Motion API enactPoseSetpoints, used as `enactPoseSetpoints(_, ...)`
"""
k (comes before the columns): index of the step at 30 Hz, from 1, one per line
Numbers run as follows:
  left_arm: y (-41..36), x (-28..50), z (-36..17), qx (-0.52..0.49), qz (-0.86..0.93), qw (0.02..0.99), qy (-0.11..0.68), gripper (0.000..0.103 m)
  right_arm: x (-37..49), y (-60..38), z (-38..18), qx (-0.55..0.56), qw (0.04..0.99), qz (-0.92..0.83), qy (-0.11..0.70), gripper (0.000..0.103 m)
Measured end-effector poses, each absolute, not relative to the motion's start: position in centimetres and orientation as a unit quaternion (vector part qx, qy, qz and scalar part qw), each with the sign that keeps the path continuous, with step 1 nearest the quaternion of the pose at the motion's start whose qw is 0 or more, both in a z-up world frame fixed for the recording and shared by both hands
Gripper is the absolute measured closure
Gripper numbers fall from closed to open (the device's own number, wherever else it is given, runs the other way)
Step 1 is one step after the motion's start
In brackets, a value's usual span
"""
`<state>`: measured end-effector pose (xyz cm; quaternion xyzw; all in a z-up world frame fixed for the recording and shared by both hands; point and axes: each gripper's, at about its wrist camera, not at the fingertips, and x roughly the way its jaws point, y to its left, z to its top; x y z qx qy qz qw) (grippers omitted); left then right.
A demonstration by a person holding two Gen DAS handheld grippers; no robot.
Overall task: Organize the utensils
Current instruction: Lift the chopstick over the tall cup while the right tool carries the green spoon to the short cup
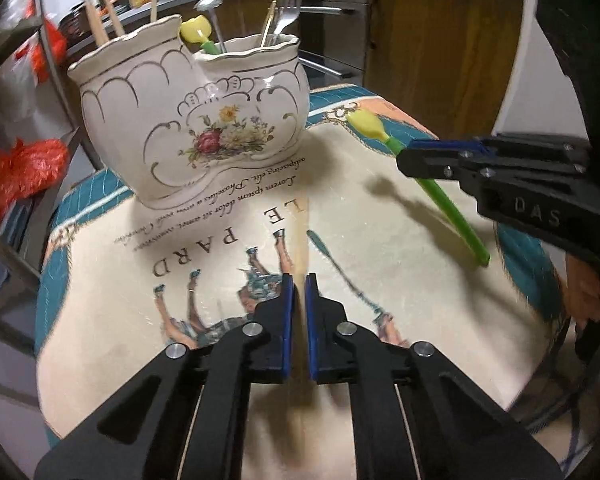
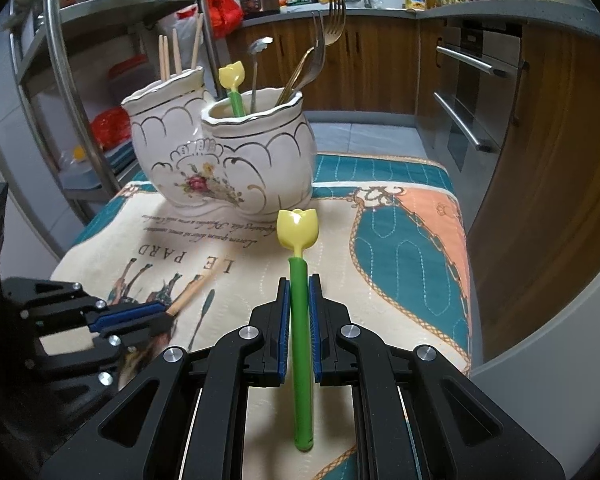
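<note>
In front of the holder, the right gripper clamps a tulip spoon mid-stem, while the left gripper pinches a chopstick. Each should enter its compartment upright, clear of the forks.

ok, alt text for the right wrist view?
The right tongs grip a green-stemmed yellow tulip spoon above a printed cloth. Behind stands a white two-pot ceramic holder with chopsticks, forks and another tulip spoon; at lower left the left tongs hold a wooden chopstick.
</note>
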<state>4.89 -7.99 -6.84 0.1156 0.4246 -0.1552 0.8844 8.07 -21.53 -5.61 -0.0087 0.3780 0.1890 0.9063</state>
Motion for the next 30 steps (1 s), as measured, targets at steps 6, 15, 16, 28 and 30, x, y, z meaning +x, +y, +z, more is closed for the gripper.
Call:
enactPoseSetpoints(6, -5.9, 5.0, -6.5, 0.135, -0.164, 0.875, 0.435, 0.097, 8.1, -21.3, -5.7, -0.011, 0.905, 0.191, 0.379, 0.093)
enactPoseSetpoints(15, -5.8, 5.1, -7.1, 0.106, -0.155, 0.884, 0.427, 0.084, 8.1, -20.8, -5.7, -0.017, 0.906, 0.193, 0.377, 0.093)
enactPoseSetpoints(16, -5.8, 5.0, -7.1, 0.101, -0.152, 0.887, 0.423, 0.081, 8.1, -20.8, -5.7, -0.017, 0.906, 0.193, 0.375, 0.093)
enactPoseSetpoints(28, -5.9, 4.0, -7.6, 0.089, -0.161, 0.908, 0.377, 0.097, 7.7, -20.6, -5.2, -0.015, 0.913, 0.198, 0.355, 0.093)
enactPoseSetpoints(30, -5.5, 3.8, -7.0, 0.079, -0.166, 0.913, 0.365, 0.097, 7.6, -20.8, -4.8, -0.011, 0.918, 0.196, 0.344, 0.093)
